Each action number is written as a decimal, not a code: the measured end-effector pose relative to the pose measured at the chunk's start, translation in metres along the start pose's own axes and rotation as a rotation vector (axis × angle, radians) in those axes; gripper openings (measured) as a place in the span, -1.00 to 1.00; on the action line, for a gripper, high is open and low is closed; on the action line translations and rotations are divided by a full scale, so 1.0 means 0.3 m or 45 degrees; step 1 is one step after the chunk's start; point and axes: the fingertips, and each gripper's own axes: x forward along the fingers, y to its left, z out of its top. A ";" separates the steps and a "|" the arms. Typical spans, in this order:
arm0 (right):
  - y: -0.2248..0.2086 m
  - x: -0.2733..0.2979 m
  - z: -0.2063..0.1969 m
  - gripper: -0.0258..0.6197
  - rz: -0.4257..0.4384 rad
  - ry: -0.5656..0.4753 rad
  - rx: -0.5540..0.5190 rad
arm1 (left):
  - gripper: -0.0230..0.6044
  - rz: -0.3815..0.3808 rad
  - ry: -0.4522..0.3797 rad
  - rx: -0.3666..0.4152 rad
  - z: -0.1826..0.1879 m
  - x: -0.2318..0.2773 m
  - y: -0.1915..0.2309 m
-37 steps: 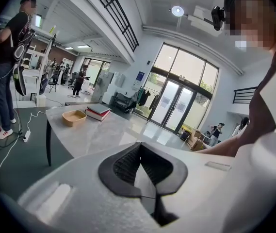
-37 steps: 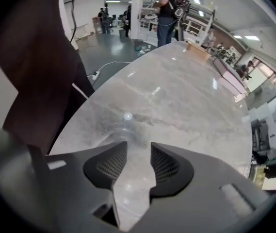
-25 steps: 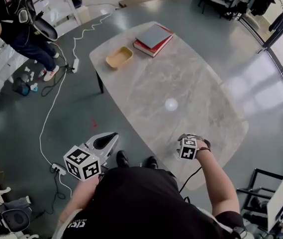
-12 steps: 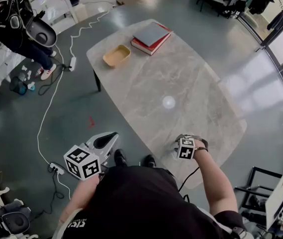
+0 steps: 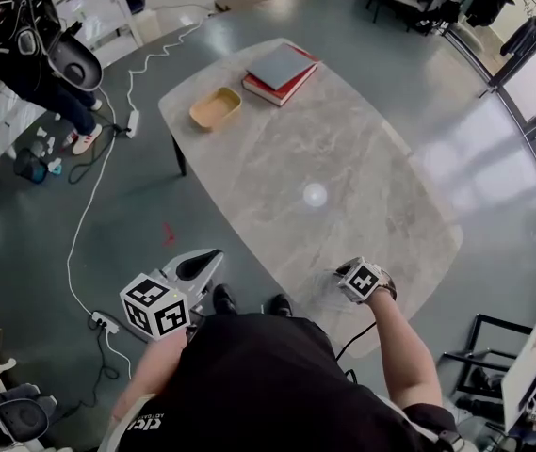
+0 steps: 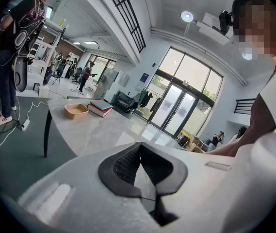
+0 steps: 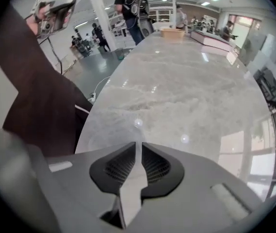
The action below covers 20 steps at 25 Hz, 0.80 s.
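The left tongs are closed with the pad tips meeting, and nothing is in them. The right tongs are barely apart. Only a thin slit shows between their pads, and they are empty too.

The thing nearest both is the counter, a long slab of pale grey marble with rounded ends. In the head view its long axis runs from the lower right, close to the person holding the tongs, up to the upper left. The right tongs hover over the near end and point along that length. The left tongs are held off the counter's left long edge, above the floor. They point across the slab towards tall glass doors.

At the far end a shallow wooden tray and a flat stack of two books lie side by side, well apart from both tongs. The top book is grey and the one under it is red. A round spot of lamp light shines on the polished middle of the counter.

The room is a large hall with a smooth grey-green floor. A white cable trails over the floor to the left of the counter. A person in dark clothes stands at the upper left near white furniture.
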 end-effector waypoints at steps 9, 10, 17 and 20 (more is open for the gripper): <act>-0.133 -0.089 -0.015 -0.68 -0.201 -0.145 0.063 | -0.91 0.009 0.013 -0.006 -0.018 -0.008 -0.003; -0.140 -0.076 -0.025 -0.52 -0.197 -0.134 0.043 | -0.91 0.010 0.015 -0.007 -0.022 -0.008 -0.006; -0.148 -0.035 -0.045 -0.57 -0.085 -0.107 0.106 | -0.91 0.020 0.026 -0.017 -0.037 -0.023 -0.001; -0.149 -0.039 -0.040 -0.64 -0.025 -0.139 0.153 | -0.91 0.021 0.025 -0.026 -0.045 -0.015 -0.006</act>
